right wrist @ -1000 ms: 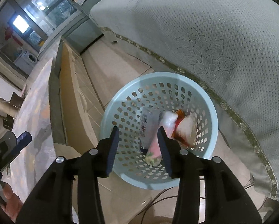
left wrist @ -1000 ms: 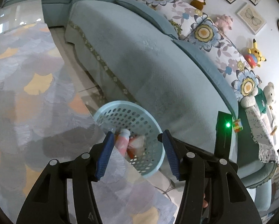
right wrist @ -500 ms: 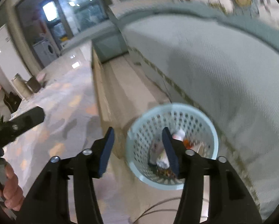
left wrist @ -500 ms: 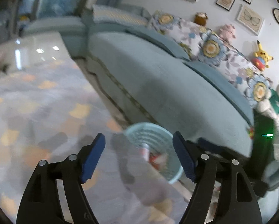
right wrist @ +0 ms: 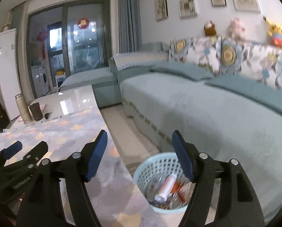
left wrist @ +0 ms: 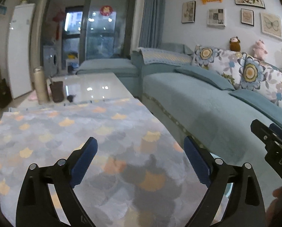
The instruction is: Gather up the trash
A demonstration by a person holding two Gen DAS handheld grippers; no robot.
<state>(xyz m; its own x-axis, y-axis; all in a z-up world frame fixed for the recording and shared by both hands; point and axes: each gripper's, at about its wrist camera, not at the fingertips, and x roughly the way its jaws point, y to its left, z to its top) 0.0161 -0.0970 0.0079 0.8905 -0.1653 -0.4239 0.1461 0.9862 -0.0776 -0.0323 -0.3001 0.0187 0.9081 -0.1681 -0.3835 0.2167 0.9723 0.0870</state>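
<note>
A light blue perforated basket (right wrist: 154, 167) stands on the floor between the table and the sofa, holding trash: a pinkish bottle (right wrist: 166, 186) and crumpled wrappers (right wrist: 182, 189). My right gripper (right wrist: 140, 154) is open and empty, raised above the basket and the table edge. My left gripper (left wrist: 140, 158) is open and empty above the patterned tablecloth (left wrist: 65, 128). It also shows at the left in the right wrist view (right wrist: 25, 148). The right gripper shows at the right edge in the left wrist view (left wrist: 269, 132). Only a sliver of the basket rim (left wrist: 228, 189) shows there.
A metal flask (left wrist: 40, 85), a dark cup (left wrist: 56, 91) and a small dark item (left wrist: 71, 98) stand on the glossy far part of the table. A teal sofa (right wrist: 207, 109) with floral cushions runs along the right. A white fridge (left wrist: 20, 49) stands at the left.
Both grippers have lifted and tilted up from looking down into the basket to facing the room. Both jaws have opened wider. The basket has dropped low in the right view.
</note>
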